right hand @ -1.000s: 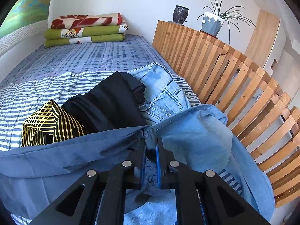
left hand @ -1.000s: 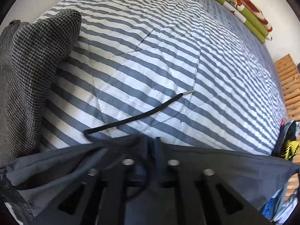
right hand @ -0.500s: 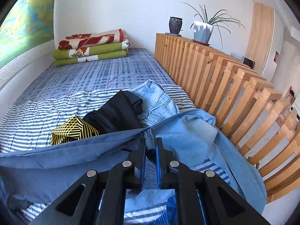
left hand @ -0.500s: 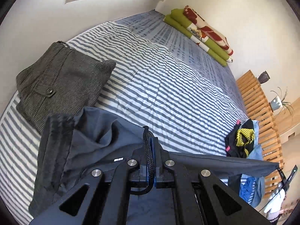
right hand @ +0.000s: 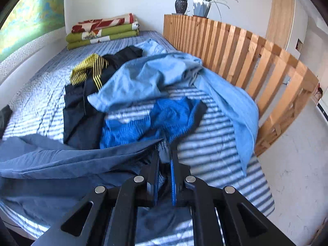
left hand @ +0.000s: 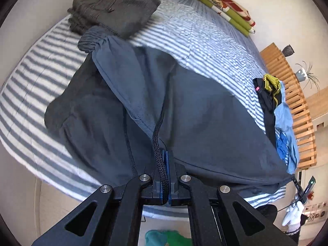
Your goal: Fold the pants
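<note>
The dark blue-grey pants (left hand: 194, 110) hang stretched over the striped bed (left hand: 215, 47). My left gripper (left hand: 165, 153) is shut on their waistband, with the black drawstring (left hand: 157, 135) pinched between the pads. The legs trail away to a gathered cuff (left hand: 90, 39) near the far left. In the right wrist view the same pants (right hand: 71, 160) run off to the left, and my right gripper (right hand: 165, 151) is shut on a bunched edge of the waistband. A gloved hand (left hand: 293, 215) shows at the lower right of the left wrist view.
Grey folded trousers (left hand: 114, 8) lie at the far left of the bed. A heap of clothes sits by the wooden slatted rail (right hand: 256, 61): light blue garment (right hand: 164, 78), bright blue cloth (right hand: 160, 119), black piece with yellow stripes (right hand: 90, 71). Folded blankets (right hand: 102, 30) lie at the head.
Both grippers have pulled back towards the foot of the bed, dragging the pants with them. The legs now lie stretched out over the stripes, and the right gripper has drawn away from the clothes heap.
</note>
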`<state>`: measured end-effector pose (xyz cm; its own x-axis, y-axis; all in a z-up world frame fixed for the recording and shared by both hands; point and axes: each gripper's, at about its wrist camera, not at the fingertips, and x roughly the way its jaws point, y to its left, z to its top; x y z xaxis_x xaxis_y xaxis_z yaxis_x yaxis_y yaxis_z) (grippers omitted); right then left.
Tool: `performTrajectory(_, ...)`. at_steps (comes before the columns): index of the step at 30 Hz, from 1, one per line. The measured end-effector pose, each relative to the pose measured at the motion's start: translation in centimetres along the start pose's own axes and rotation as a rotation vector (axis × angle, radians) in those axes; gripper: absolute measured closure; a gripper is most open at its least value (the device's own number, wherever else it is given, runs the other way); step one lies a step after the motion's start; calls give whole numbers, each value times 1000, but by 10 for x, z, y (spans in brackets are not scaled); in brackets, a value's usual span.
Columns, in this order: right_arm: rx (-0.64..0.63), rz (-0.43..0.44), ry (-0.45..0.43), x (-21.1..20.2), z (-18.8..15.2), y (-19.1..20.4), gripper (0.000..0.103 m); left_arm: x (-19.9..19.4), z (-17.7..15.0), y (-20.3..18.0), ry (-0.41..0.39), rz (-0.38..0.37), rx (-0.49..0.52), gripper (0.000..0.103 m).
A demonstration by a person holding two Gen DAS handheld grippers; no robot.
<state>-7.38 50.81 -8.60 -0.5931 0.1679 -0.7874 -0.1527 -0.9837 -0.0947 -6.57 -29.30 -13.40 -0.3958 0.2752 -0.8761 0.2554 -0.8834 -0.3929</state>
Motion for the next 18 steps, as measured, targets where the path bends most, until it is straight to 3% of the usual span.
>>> performTrajectory(4,-49,-39,47,11,-52,2,95,3,-17,27,13,34,-45,103)
performTrajectory(8,-99,-65,13,1,-53,9,95,-7,-18,35,-2,33,-62,103)
performTrajectory(11,-146,-97,-112,-24,-18,19,95,-15,-16,29,-13,28,-54,103)
performTrajectory(14,-182,-54,-284,-68,15,35,95,-26,-10,8,-23,20,0,103)
performTrajectory(16,-243,-42,-363,-89,14,45,94,-32,-6,-12,-29,14,47,103)
performTrajectory(18,-308,9,-377,-92,-6,45,94,-33,-3,-31,-26,-12,83,103)
